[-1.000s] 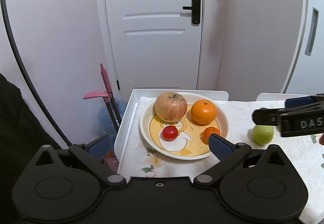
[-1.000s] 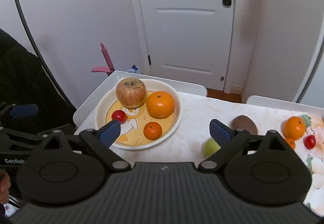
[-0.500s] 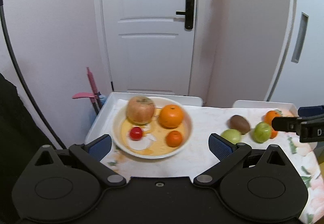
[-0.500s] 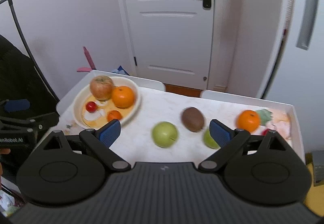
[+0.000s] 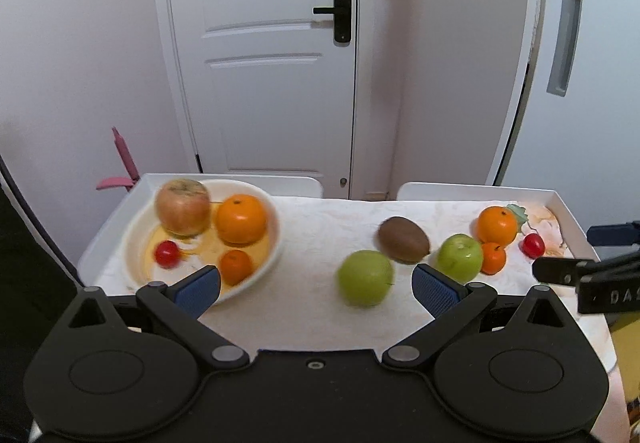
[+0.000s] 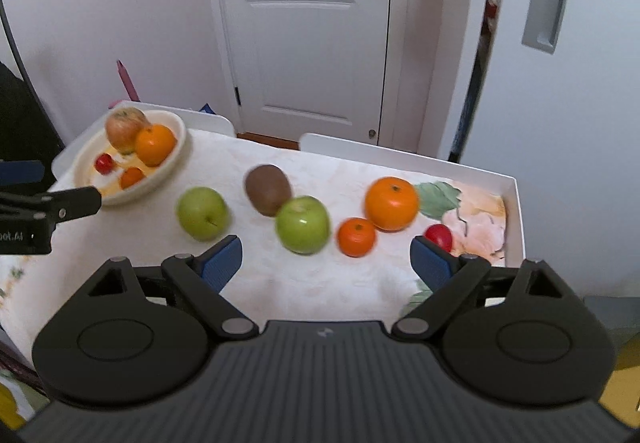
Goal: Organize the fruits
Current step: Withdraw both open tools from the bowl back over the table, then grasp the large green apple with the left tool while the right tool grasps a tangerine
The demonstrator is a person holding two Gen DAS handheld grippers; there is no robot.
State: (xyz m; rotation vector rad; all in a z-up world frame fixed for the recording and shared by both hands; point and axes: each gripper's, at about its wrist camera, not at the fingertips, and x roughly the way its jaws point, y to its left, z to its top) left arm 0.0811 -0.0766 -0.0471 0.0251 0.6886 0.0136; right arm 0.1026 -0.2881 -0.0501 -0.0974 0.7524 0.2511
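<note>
Both hand-held grippers w/ jaws apart, nothing held. Left hand-held gripper (image 5: pixel 316 285) hangs over bench (image 5: pixel 320 227); bowl (image 5: pixel 264 203) ahead-left holds apple, orange, small orange, cherry tomato. Green apple (image 5: pixel 365 278) sits just ahead between its fingers. Right hand-held gripper (image 6: pixel 326 257): second green apple (image 6: pixel 303 223) and small orange (image 6: pixel 356 237) just ahead, kiwi (image 6: pixel 267 189) beyond, big orange (image 6: pixel 391 203) ahead-right.

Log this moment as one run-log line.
left gripper: open, empty | right gripper: open, empty | bowl: four fruits | cloth: six loose fruits
</note>
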